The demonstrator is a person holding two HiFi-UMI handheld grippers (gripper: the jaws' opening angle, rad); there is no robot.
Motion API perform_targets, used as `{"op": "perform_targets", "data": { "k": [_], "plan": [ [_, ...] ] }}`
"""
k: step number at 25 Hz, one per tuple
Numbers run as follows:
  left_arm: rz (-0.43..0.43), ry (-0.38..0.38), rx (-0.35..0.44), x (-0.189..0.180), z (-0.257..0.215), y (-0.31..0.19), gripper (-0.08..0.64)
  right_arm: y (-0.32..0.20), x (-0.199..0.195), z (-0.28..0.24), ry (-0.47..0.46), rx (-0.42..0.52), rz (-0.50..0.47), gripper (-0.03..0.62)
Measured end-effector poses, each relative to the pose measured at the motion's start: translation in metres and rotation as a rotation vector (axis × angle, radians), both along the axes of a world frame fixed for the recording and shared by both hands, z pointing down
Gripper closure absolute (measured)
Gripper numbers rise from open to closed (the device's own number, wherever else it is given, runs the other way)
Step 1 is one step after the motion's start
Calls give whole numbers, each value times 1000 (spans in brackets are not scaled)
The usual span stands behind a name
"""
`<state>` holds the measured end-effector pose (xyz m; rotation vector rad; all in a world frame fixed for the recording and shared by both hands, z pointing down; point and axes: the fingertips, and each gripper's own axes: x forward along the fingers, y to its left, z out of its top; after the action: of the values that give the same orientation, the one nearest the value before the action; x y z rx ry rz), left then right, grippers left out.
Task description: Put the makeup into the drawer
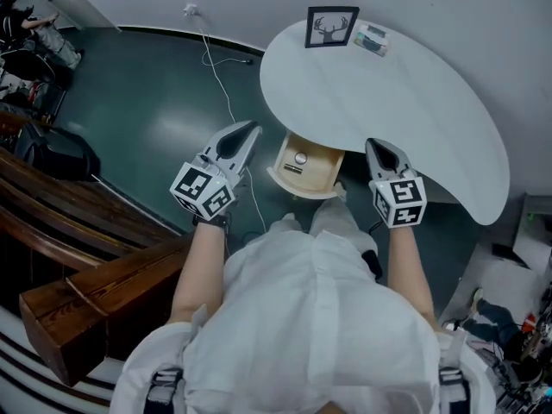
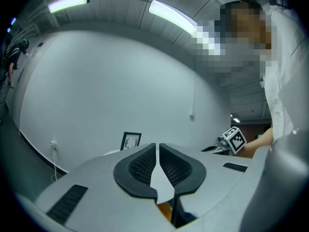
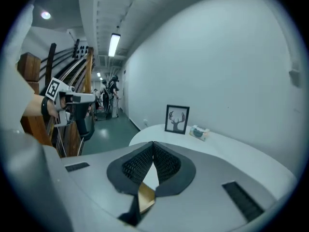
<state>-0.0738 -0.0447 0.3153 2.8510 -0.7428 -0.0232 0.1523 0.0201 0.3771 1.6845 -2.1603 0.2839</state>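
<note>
Under the white round table (image 1: 405,102) a light wooden drawer (image 1: 321,179) stands pulled out. A small round makeup compact (image 1: 300,158) lies inside it, beside a flat dark-striped item (image 1: 293,170). My left gripper (image 1: 254,128) hovers just left of the drawer, jaws together, with nothing between them; in its own view the left gripper (image 2: 158,145) shows its pads meeting. To the right of the drawer, at the table's edge, my right gripper (image 1: 373,143) is raised. It is shut and empty, and in its own view the right gripper (image 3: 153,143) points over the tabletop.
A framed deer picture (image 1: 331,27) and a small tissue pack (image 1: 373,39) stand at the table's far edge. A white cable (image 1: 220,67) runs from a wall socket across the green floor. Dark wooden benches (image 1: 78,231) are on the left, clutter (image 1: 517,317) on the right.
</note>
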Motion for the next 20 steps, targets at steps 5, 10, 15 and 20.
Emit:
{"op": "perform_targets", "data": {
  "k": [5,10,15,20],
  "plan": [
    [-10,6,51,0,-23,-3,535,13,35,-59,-85,163,110,581],
    [-26,14,84,-5,-37,-6,537,30,56,-86,-135,238,175,583],
    [-31,15,92,-9,-42,-8,537,41,66,-89,-133,247,208,583],
    [-35,20,79,-14,-39,-10,537,43,67,-95,-128,265,218,583]
  ]
}}
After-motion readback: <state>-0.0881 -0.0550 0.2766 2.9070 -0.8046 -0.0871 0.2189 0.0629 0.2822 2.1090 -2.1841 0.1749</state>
